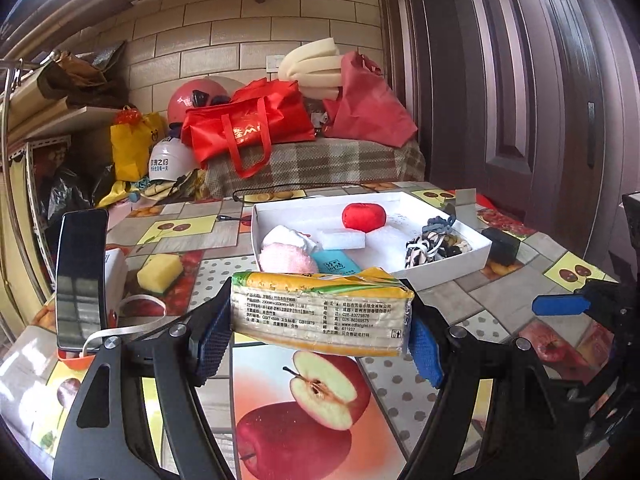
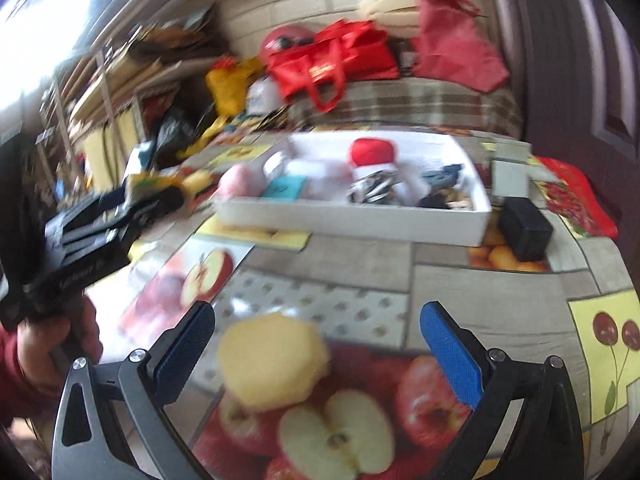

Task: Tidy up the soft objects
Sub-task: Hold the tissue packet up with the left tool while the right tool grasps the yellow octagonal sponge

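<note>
My left gripper (image 1: 320, 326) is shut on a yellow tissue pack (image 1: 320, 300), held crosswise above the table just short of the white box (image 1: 444, 276). In the box lie a red plush ball (image 1: 364, 217), a white foam block (image 1: 344, 239), a pink soft piece (image 1: 286, 260), a teal packet (image 1: 336, 265) and black-and-white hair ties (image 1: 424, 248). My right gripper (image 2: 316, 314) is open, low over the table. A yellow sponge (image 2: 274, 360) lies between its fingers with a gap on both sides. This view is blurred.
A second yellow sponge (image 1: 160, 273) and an upright phone (image 1: 80, 276) are at the table's left. A black box (image 2: 524, 232) sits by the white box's right corner. Behind the table is a plaid-covered bench with red bags (image 1: 248, 128). A hand (image 2: 52, 340) holds the left gripper.
</note>
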### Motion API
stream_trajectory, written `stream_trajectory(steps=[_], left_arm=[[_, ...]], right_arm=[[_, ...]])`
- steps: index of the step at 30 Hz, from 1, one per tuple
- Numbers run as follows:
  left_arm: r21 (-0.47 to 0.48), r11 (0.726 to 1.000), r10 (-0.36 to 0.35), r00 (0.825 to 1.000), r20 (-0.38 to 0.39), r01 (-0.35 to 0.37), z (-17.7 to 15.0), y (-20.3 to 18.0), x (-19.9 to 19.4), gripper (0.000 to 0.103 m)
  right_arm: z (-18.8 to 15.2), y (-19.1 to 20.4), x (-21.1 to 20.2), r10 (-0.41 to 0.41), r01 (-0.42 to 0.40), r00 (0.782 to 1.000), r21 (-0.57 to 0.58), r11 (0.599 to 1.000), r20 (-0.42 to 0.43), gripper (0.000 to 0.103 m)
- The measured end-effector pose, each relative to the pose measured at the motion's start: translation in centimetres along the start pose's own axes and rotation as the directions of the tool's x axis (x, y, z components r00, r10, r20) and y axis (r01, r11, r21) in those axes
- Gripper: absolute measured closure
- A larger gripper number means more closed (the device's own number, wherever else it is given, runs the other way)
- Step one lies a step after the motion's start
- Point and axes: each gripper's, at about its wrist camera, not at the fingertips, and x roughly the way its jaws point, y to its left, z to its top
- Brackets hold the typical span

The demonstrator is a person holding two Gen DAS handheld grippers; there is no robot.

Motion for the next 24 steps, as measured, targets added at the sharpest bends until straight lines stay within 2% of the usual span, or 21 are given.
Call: stream_trajectory(steps=[5,8,10,15,17,19,21,24], left_arm=[[0.015,1.000,0.011,1.000,0.006,-0.011,-0.4,-0.3,-0.9,0.026],[0.037,0.999,0.019,1.000,0.010,-0.020,-0.5,-0.7,-0.9,0.026],[0.036,0.999,0.021,1.000,0.009,-0.021,-0.5,-0.8,-0.9,0.026],[0.030,0.999,0.024,1.000,0.013,-0.024,-0.5,-0.7,-0.7,0.026],[0.031,0.999,0.024,1.000,0.014,-0.025,-0.5,-0.7,-0.7,0.026],[0.031,0.999,0.024,1.000,0.013,-0.025,-0.5,-0.7,-0.8,0.026],[0.031,0.999,0.026,1.000,0.012,-0.026,-0.5,-0.7,-0.7,0.026],[0.034,0.999,0.032,0.999,0.012,-0.032,-0.5,-0.5,-0.7,0.026]], right_arm=[[-0.3,2.3,2.9,-0.072,0.055,0.988,-0.123,0.991,-0.139,0.001],[-0.6,2.4,4.2,-0.101,0.073,0.974,-0.143,0.987,-0.201,0.016],[-0.6,2.4,4.0,-0.089,0.060,0.976,-0.151,0.987,-0.197,0.037],[-0.7,3.3,2.7,-0.125,0.099,0.984,-0.190,0.977,-0.130,0.041],[-0.5,2.7,1.2,-0.136,0.124,0.989,-0.161,0.979,-0.065,0.041],[-0.4,1.4,-1.0,-0.147,0.149,0.988,-0.078,0.986,0.039,0.041],[-0.7,-0.6,-3.6,-0.182,0.176,0.971,0.053,0.983,0.152,0.041],[-1.0,-3.1,-5.8,-0.272,0.227,0.937,0.209,0.951,0.221,0.041]])
